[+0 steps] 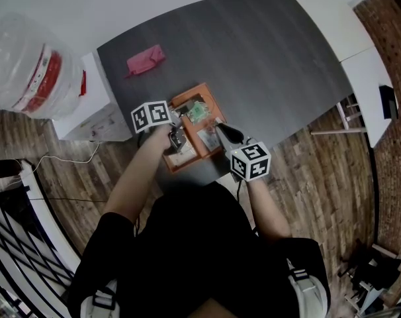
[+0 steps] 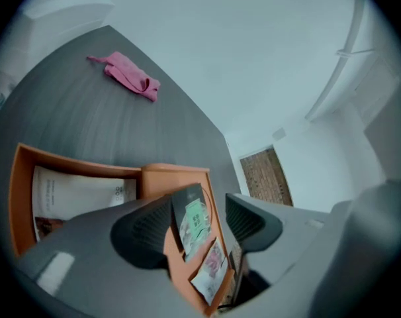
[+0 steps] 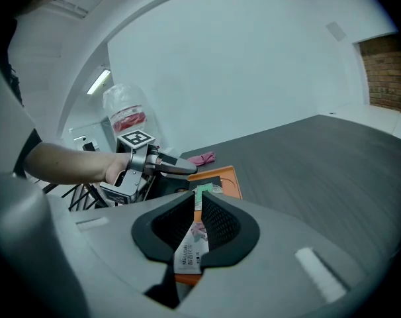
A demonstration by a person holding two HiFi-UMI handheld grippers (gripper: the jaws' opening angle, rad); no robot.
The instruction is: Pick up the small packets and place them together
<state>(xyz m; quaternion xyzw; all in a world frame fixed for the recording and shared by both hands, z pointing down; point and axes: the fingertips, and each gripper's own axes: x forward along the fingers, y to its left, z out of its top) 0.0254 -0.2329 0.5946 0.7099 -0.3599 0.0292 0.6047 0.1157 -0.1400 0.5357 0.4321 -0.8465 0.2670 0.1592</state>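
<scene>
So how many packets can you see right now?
3: a large white packet in one compartment of the orange tray, a green packet in the next, and a pink-and-white packet in the shut right gripper. Others may lie hidden underneath.

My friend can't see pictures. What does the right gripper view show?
The right hand-held gripper is shut on a small white packet. Behind it sit an orange tray holding a green packet, the left hand-held gripper, and a pink cloth on the dark table.
</scene>
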